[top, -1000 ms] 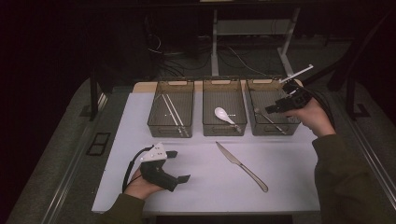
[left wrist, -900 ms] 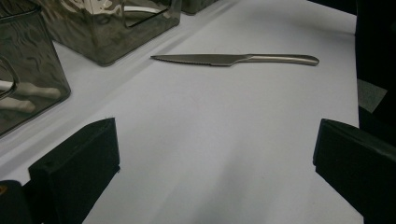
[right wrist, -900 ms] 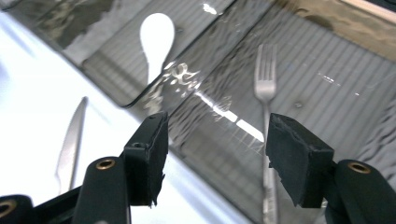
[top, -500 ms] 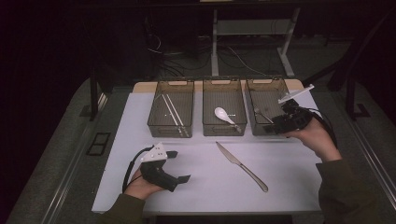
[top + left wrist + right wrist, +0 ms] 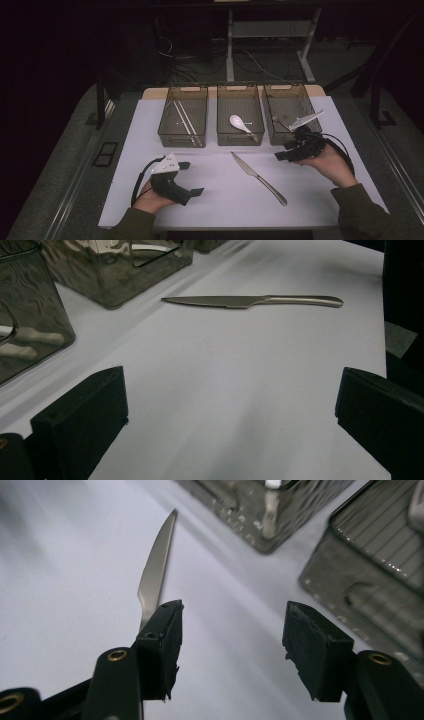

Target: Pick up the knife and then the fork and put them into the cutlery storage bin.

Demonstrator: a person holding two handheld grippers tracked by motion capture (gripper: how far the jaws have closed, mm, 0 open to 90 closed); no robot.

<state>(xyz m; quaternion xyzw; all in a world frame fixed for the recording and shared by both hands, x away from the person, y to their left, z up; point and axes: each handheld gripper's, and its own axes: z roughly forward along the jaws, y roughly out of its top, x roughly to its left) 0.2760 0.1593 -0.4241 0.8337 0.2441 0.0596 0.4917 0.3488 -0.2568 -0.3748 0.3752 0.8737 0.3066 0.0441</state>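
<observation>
A steel table knife point(image 5: 257, 176) lies at a slant on the white mat, between my two grippers. My left gripper point(image 5: 191, 178) rests on the mat at the near left, open, and in its own view the left gripper point(image 5: 230, 405) faces the knife point(image 5: 250, 301) from a distance. My right gripper point(image 5: 281, 151) hovers low in front of the right-hand bin point(image 5: 282, 86), pointing left. It is open; its jaws have just closed slightly, with nothing between them. In the right gripper view, the knife's blade point(image 5: 155, 570) lies just beyond the left finger of the right gripper point(image 5: 235, 630).
Three clear bins stand in a row at the back of the mat. The left bin point(image 5: 182, 139) holds chopsticks point(image 5: 184, 120). The middle bin point(image 5: 239, 141) holds a white spoon point(image 5: 239, 123). A metal utensil point(image 5: 280, 121) lies in the right bin. Bare mat surrounds the knife.
My right gripper has come down from above the right bin to just in front of it, nearer the knife. The left gripper and the knife have stayed put.
</observation>
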